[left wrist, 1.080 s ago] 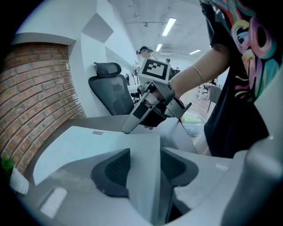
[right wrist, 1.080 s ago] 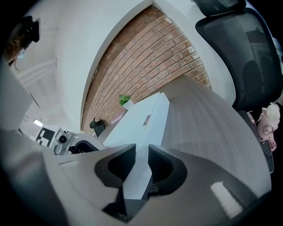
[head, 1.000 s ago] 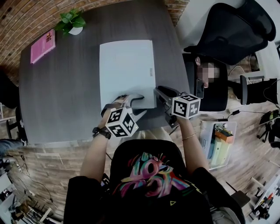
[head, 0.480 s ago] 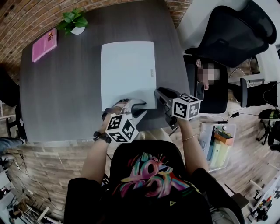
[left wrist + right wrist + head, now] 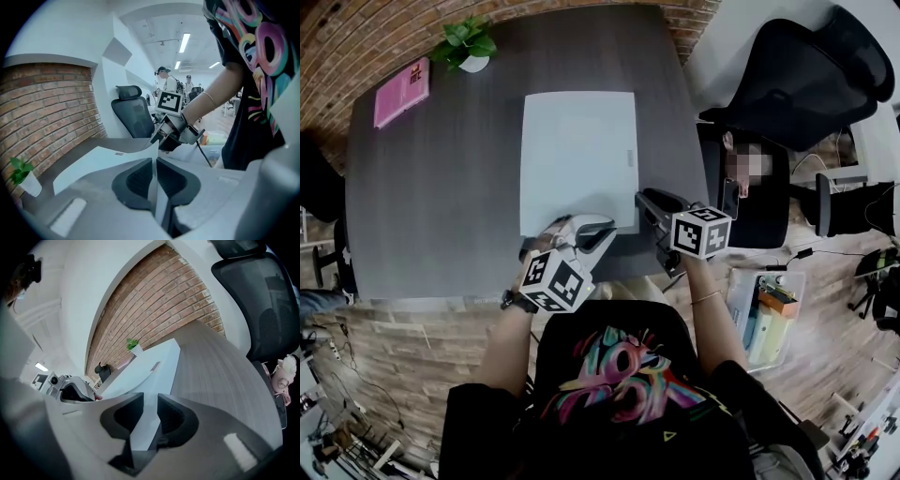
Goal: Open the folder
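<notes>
Folder (image 5: pixel 578 155) judged light, floppy — its near edge is caught between left hand-held gripper's (image 5: pixel 154 163) closing jaws; right hand-held gripper (image 5: pixel 150 401) narrowly parted.

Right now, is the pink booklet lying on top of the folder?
No, the pink booklet lies apart from the folder, near the plant at the table corner.

One folder (image 5: pixel 578 155), one pink book (image 5: pixel 401 92), one plant (image 5: pixel 467 42), two tongs (image 5: pixel 591 232) (image 5: pixel 649 202).
</notes>
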Motion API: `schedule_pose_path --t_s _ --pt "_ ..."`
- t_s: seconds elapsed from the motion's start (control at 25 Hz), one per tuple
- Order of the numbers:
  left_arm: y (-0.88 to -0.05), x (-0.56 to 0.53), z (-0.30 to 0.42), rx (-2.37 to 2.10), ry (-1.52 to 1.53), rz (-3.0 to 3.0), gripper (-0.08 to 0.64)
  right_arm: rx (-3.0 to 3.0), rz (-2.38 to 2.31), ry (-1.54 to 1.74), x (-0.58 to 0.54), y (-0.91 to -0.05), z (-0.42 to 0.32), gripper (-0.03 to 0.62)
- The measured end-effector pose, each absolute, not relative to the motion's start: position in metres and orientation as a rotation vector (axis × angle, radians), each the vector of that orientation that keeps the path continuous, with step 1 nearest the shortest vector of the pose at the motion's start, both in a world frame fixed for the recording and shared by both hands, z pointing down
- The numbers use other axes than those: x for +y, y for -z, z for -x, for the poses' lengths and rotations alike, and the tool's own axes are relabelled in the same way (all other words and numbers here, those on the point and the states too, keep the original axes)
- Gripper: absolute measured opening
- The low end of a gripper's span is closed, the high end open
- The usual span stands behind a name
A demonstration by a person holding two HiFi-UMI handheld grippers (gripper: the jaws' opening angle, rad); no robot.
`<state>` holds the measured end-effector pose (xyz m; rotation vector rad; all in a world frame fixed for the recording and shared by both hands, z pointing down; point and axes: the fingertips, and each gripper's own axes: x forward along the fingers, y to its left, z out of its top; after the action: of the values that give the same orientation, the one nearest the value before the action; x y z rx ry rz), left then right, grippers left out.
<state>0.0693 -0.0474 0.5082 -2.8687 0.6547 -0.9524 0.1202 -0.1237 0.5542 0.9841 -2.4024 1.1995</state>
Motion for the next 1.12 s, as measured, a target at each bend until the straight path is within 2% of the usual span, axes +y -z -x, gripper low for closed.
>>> schedule_pose_path --t_s 0.56,1.12 --pt "-0.495 -0.051 -0.065 0.768 0.915 2.860 0.014 -2.387 -0.989 -1.161 -0.124 -0.554 -0.120 0.097" --pt "-0.437 -0.053 -0.031 1.070 0.619 2.868 0.012 -2.379 -0.985 -1.136 -0.125 -0.554 -0.120 0.098"
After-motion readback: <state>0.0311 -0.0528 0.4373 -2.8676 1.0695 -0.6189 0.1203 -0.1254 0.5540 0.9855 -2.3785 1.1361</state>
